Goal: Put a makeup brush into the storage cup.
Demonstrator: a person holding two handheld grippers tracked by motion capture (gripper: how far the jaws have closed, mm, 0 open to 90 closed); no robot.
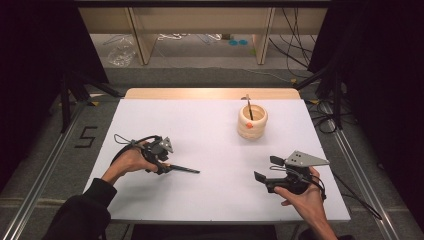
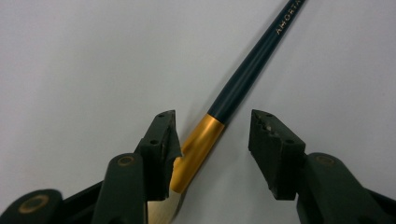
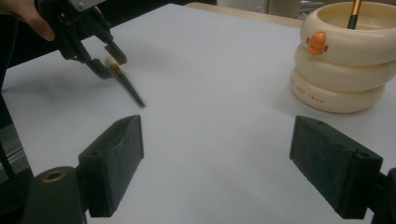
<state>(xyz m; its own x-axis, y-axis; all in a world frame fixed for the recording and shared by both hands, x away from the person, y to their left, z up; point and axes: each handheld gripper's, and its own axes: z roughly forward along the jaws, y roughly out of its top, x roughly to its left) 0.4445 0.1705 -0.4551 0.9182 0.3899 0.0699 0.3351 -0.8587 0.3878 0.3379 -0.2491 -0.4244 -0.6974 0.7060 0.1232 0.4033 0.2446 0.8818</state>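
A dark-handled brush [image 1: 182,170] with a gold ferrule [image 2: 198,144] and pale bristles lies flat on the white table [image 1: 210,200] at the left. My left gripper [image 1: 162,167] is low over its bristle end with the ferrule between its jaws. In the left gripper view the left pad [image 2: 161,140] touches the ferrule and the right pad [image 2: 273,149] stands apart from it. My right gripper [image 1: 266,168] rests at the front right, open and empty. The right gripper view shows its pads wide apart [image 3: 219,149], with the brush [image 3: 126,88] and the left gripper [image 3: 107,60] farther off.
A cream ringed holder [image 1: 252,122] with an orange duck beak stands at the back right, a second brush [image 1: 249,106] upright inside it. Wooden shelving [image 1: 200,30] stands behind the table, dark stands [image 1: 70,90] and cables at both sides.
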